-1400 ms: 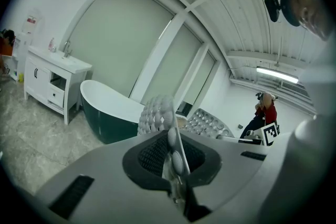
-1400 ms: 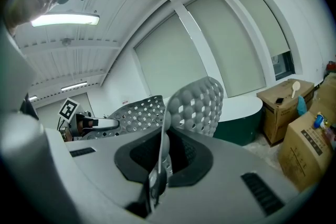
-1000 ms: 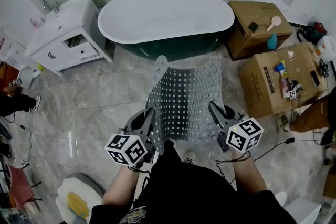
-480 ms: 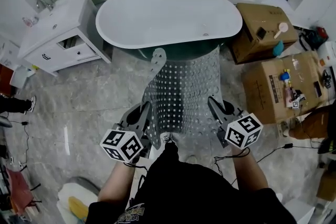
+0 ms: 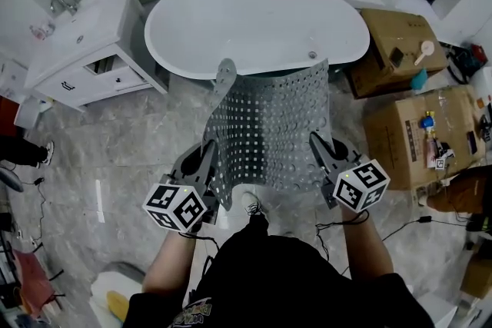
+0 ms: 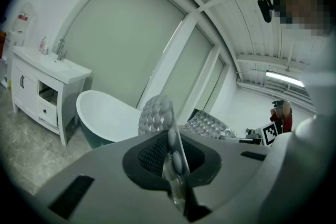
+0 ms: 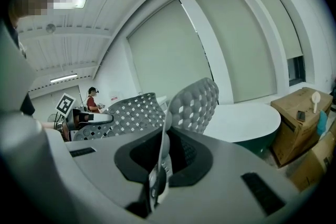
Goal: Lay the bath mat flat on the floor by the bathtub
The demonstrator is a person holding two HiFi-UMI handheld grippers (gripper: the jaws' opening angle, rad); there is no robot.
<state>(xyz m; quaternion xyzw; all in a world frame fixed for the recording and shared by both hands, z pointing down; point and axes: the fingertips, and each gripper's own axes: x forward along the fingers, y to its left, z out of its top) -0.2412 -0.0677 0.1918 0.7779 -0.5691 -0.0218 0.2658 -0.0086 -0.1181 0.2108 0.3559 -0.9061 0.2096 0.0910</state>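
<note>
Over the floor (image 5: 131, 138) before the bathtub (image 5: 254, 27) | bath mat (image 5: 269, 127) runs forward from jaws, tubward | left gripper (image 5: 207, 161), right gripper (image 5: 319, 151) each pinch a near corner, level

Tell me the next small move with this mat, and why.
Probably lower both grippers together without opening them. The left gripper and right gripper each pinch the near end of the bath mat, which is up in the air before the bathtub, its far left corner curled, not yet on the floor.
</note>
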